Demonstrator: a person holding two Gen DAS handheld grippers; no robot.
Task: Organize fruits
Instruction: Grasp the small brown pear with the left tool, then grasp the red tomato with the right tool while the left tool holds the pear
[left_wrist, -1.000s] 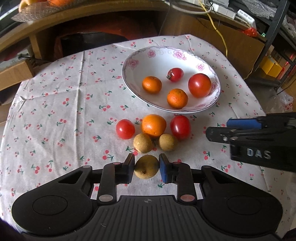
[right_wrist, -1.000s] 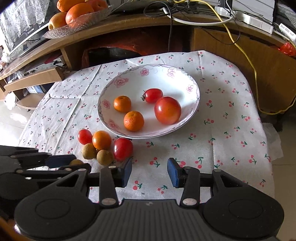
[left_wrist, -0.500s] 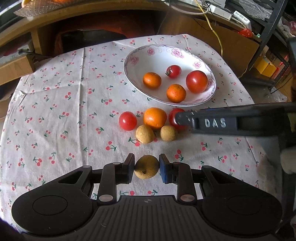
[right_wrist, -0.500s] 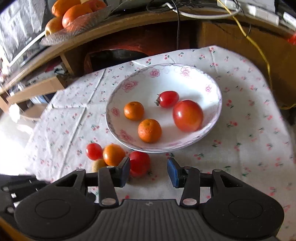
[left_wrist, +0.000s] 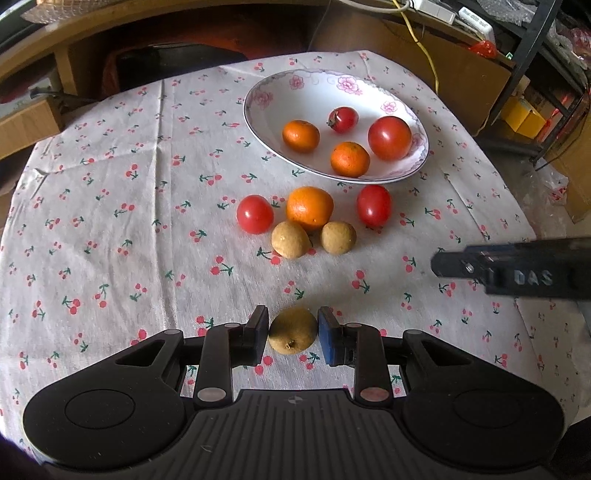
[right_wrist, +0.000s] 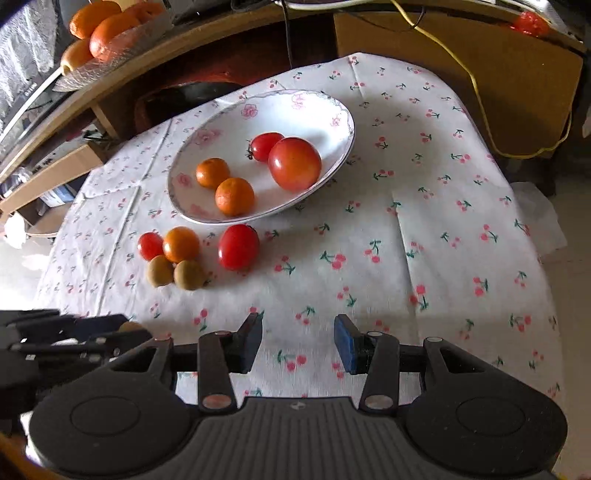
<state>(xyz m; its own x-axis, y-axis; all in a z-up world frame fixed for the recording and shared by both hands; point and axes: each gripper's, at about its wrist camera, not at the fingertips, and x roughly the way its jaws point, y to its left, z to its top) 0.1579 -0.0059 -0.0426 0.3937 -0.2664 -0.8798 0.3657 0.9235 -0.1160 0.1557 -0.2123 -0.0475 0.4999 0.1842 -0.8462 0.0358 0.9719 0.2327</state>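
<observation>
Bench, cherry-print cloth (left_wrist: 110, 221): bowl (left_wrist: 273, 92) holds four fruits; five loose beside it. Left tool (left_wrist: 292, 334) pinches a brown fruit (left_wrist: 292, 330); right tool (right_wrist: 298, 341) spread, empty. Roughly half sorted.

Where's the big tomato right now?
Left wrist view: the big tomato sits in the bowl, on its right side, beside a small orange.

Tomatoes (left_wrist: 373, 205) – four; oranges (left_wrist: 309, 207) – three; longans (left_wrist: 290, 239) – three; bowl (left_wrist: 266, 125) – one.

Bright daylight washes the cloth (right_wrist: 424, 221), fruits cast soft shadows, and fisheye bending curves the dim edges.
</observation>
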